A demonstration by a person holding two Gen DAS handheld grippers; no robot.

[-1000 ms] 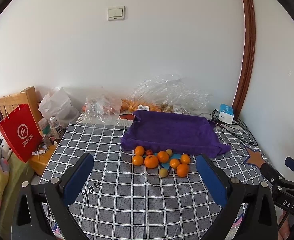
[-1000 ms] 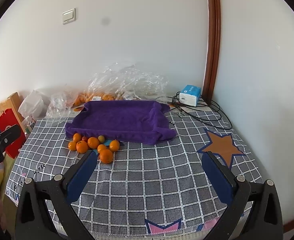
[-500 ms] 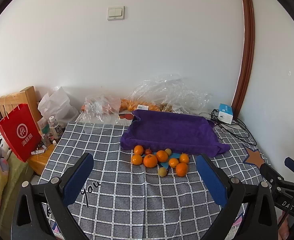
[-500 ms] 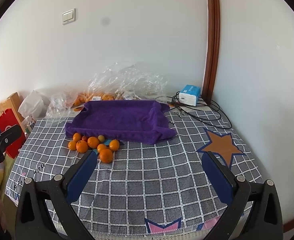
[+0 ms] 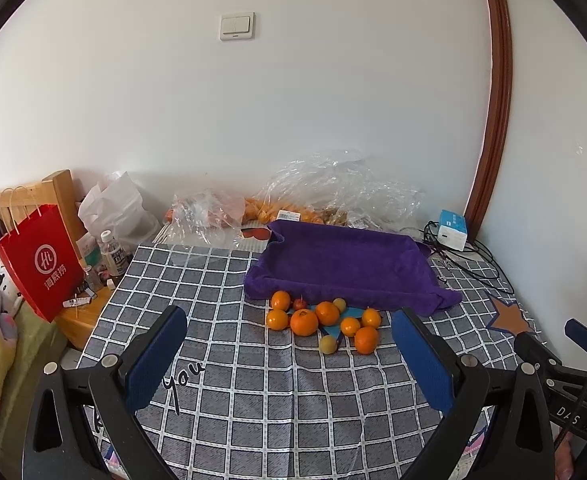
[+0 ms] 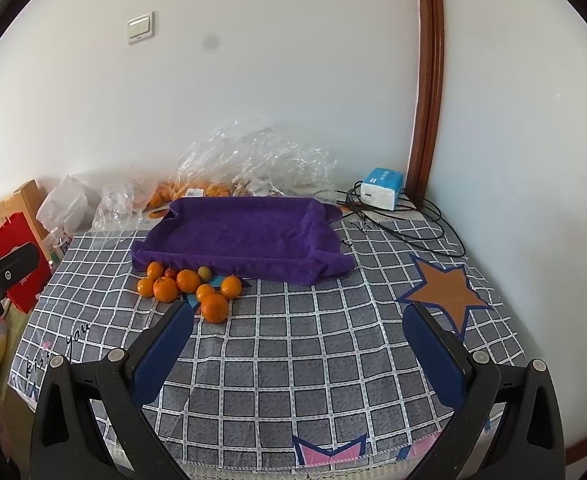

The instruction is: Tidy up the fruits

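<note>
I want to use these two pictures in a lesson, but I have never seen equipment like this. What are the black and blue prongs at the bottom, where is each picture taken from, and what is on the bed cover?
Each picture comes from a wide-angle camera fixed on a hand-held gripper, looking forward along its two fingers. A person holds one gripper in each hand; there is no robot arm. The left gripper belongs to the left view, the right gripper to the right view. Both are open and hold nothing.

Ahead lies a grey checked cover. On it sits a purple towel shaped like a shallow tray, with nothing visible inside. In front of it lies a cluster of oranges with a few smaller fruits among them. Behind the towel, against the wall, are clear plastic bags with more fruit. A red paper bag stands at the left.
</note>
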